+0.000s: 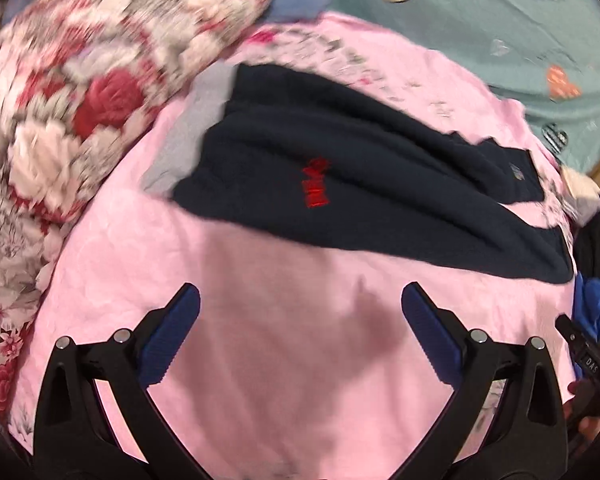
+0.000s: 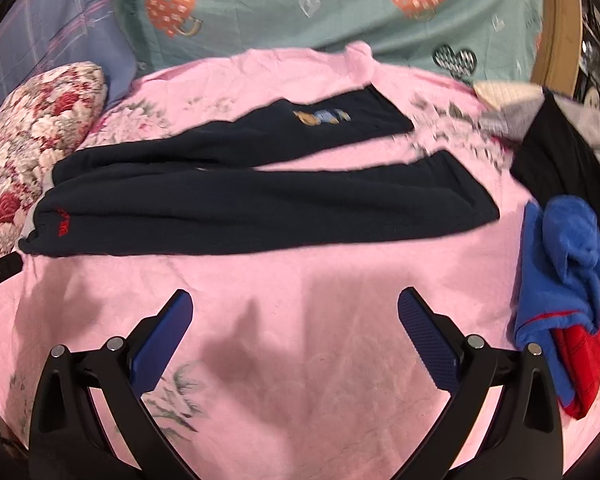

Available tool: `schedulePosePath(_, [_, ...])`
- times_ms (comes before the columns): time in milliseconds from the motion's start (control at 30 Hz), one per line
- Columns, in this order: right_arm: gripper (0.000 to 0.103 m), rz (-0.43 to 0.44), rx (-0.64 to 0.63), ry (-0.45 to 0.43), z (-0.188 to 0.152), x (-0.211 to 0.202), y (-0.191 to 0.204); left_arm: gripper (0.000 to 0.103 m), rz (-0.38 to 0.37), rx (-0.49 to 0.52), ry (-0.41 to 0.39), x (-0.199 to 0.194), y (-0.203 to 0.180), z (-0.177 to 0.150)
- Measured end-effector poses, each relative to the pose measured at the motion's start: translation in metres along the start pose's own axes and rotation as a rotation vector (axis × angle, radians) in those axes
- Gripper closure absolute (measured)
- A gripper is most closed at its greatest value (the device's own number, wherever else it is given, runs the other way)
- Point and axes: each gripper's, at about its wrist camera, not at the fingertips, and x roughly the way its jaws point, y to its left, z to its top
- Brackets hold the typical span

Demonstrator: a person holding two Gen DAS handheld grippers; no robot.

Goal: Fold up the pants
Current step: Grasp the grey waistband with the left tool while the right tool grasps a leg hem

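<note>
I saw the navy pants (image 2: 236,200) laid crosswise on the pink sheet (image 2: 300,280), ahead of my left gripper (image 1: 300,320) and right gripper (image 2: 296,328), both spread wide, empty, roughly equally near

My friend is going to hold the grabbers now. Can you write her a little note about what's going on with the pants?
Left gripper: open, holding nothing, above the pink sheet.
Right gripper: open, holding nothing, above the same sheet.
The dark pants lie flat on the sheet past both grippers, waist toward the flowery pillow, the two legs spread apart toward the right.
A blue and red garment sits to the right, apart from the pants.
Done: pants laid out.
Left: no fold shows yet. Probably bring one leg over the other, then fold along the length.
</note>
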Motion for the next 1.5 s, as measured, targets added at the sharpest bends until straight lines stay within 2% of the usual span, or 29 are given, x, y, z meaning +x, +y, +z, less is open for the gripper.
schedulePosePath(100, [0.001, 0.006, 0.076, 0.049, -0.001, 0.015, -0.021, 0.002, 0.013, -0.100, 0.040, 0.006, 0.035, 0.010])
schedulePosePath(200, [0.001, 0.000, 0.105, 0.082, 0.000, 0.025, -0.033, 0.002, 0.007, -0.177, 0.063, 0.012, 0.054, 0.020])
schedulePosePath(267, [0.001, -0.008, 0.108, 0.076, 0.003, 0.027, -0.037, 0.002, -0.037, -0.218, 0.084, 0.021, 0.060, 0.025])
schedulePosePath(333, [0.001, -0.004, 0.101, 0.070, 0.006, 0.030, -0.039, 0.002, -0.129, -0.260, 0.134, 0.037, 0.060, 0.031])
schedulePosePath(400, [0.001, 0.008, 0.097, 0.070, 0.010, 0.032, -0.040, 0.004, -0.187, -0.282, 0.179, 0.051, 0.056, 0.036])
schedulePosePath(467, [0.001, 0.019, 0.101, 0.070, 0.013, 0.033, -0.042, 0.016, -0.215, -0.276, 0.194, 0.062, 0.049, 0.040])
schedulePosePath(533, [0.001, 0.023, 0.097, 0.080, 0.015, 0.036, -0.043, 0.018, -0.208, -0.259, 0.207, 0.072, 0.044, 0.045])
schedulePosePath(633, [0.001, 0.025, 0.096, 0.090, 0.017, 0.040, -0.045, 0.019, -0.192, -0.267, 0.171, 0.076, 0.045, 0.058])
schedulePosePath(700, [0.001, 0.028, 0.104, 0.093, 0.019, 0.042, -0.047, 0.029, -0.188, -0.314, 0.153, 0.082, 0.054, 0.070])
schedulePosePath(733, [0.001, 0.032, 0.110, 0.092, 0.020, 0.043, -0.048, 0.057, -0.154, -0.334, 0.140, 0.084, 0.057, 0.075])
schedulePosePath(767, [0.001, 0.037, 0.116, 0.091, 0.021, 0.043, -0.048, 0.097, -0.130, -0.346, 0.144, 0.087, 0.062, 0.079])
schedulePosePath(833, [0.001, 0.033, 0.117, 0.096, 0.025, 0.045, -0.050, 0.097, -0.158, -0.358, 0.138, 0.084, 0.064, 0.079])
schedulePosePath(933, [0.001, 0.013, 0.136, 0.097, 0.034, 0.042, -0.065, 0.097, -0.105, -0.270, 0.066, 0.069, 0.049, 0.074])
schedulePosePath(1067, [0.001, -0.113, 0.276, 0.083, 0.055, 0.040, -0.122, 0.097, -0.112, -0.259, 0.023, 0.059, 0.044, 0.072])
schedulePosePath(1133, [0.001, -0.117, 0.339, 0.103, 0.064, 0.049, -0.146, 0.097, -0.124, -0.254, 0.028, 0.057, 0.045, 0.072])
schedulePosePath(1200, [0.001, -0.062, 0.389, 0.134, 0.074, 0.066, -0.165, 0.097, -0.146, -0.261, 0.035, 0.051, 0.049, 0.072])
schedulePosePath(1267, [0.001, -0.073, 0.454, 0.175, 0.079, 0.084, -0.179, 0.097, -0.155, -0.274, 0.035, 0.051, 0.053, 0.073])
schedulePosePath(1367, [0.002, -0.120, 0.455, 0.179, 0.090, 0.108, -0.181, 0.097, -0.155, -0.304, 0.057, 0.059, 0.056, 0.072])
schedulePosePath(1400, [0.009, -0.153, 0.441, 0.160, 0.094, 0.112, -0.179, 0.097, -0.150, -0.303, 0.063, 0.060, 0.055, 0.071])
schedulePosePath(1433, [0.035, -0.180, 0.438, 0.140, 0.098, 0.113, -0.178, 0.097, -0.145, -0.298, 0.067, 0.060, 0.053, 0.070])
schedulePosePath(1467, [0.056, -0.187, 0.444, 0.122, 0.100, 0.112, -0.178, 0.097, -0.136, -0.287, 0.060, 0.058, 0.050, 0.071])
schedulePosePath(1500, [0.088, -0.081, 0.482, 0.131, 0.102, 0.114, -0.181, 0.097, -0.132, -0.281, 0.054, 0.057, 0.049, 0.072])
